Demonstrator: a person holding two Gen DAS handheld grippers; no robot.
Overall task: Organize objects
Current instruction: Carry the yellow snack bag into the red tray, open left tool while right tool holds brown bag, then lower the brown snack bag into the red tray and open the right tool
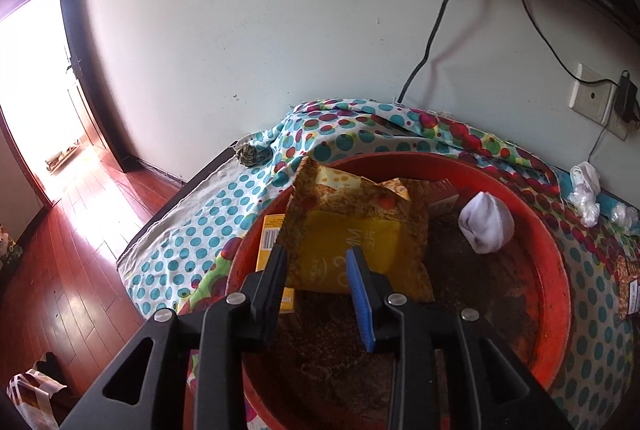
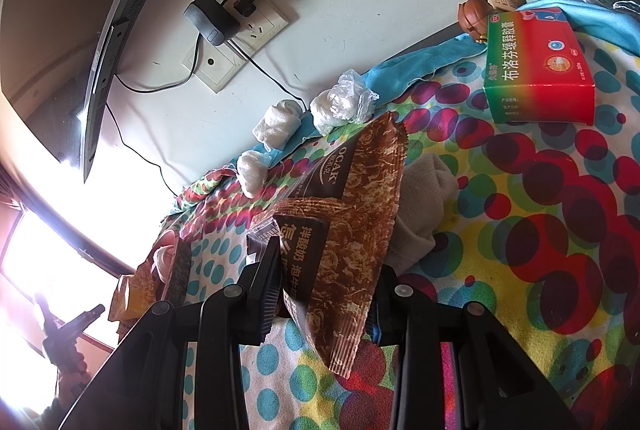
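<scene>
Left hand-held gripper point(image 1: 316, 262) jaws parted, empty; right hand-held gripper point(image 2: 324, 270) clamped.

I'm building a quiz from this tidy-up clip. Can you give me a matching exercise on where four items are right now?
Items:
1. yellow snack bag
2. brown cereal bag
3. green and red box
4. white rolled sock

Places:
A. on the spotted cloth, near the wall
B. between the fingers of the right hand-held gripper
C. lying in the red basin, left part
D. in the red basin, right part

Pairs: 1-C, 2-B, 3-A, 4-D
</scene>
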